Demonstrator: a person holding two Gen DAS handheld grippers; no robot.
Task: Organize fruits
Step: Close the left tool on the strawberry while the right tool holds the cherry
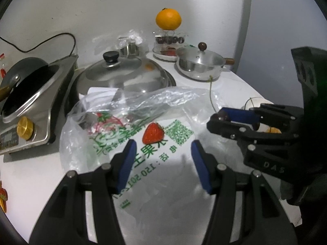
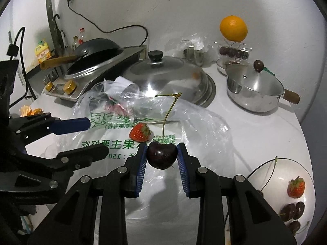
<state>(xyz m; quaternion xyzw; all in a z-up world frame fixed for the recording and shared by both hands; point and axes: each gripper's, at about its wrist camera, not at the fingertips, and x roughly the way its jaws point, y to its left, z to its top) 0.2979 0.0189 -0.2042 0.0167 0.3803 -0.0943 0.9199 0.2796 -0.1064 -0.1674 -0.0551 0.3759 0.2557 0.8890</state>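
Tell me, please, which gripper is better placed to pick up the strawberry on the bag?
Left. The left gripper is open right before the strawberry on the bag; the right gripper already clamps a cherry.

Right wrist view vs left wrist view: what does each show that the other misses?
Right wrist only: the cherry clamped in the right gripper, the white bowl holding a strawberry and cherries, and the bottles behind the wok.

Left wrist only: the left gripper head-on, jaws open and empty.

Both: the loose strawberry on the plastic bag, the orange, the domed lid, the saucepan.
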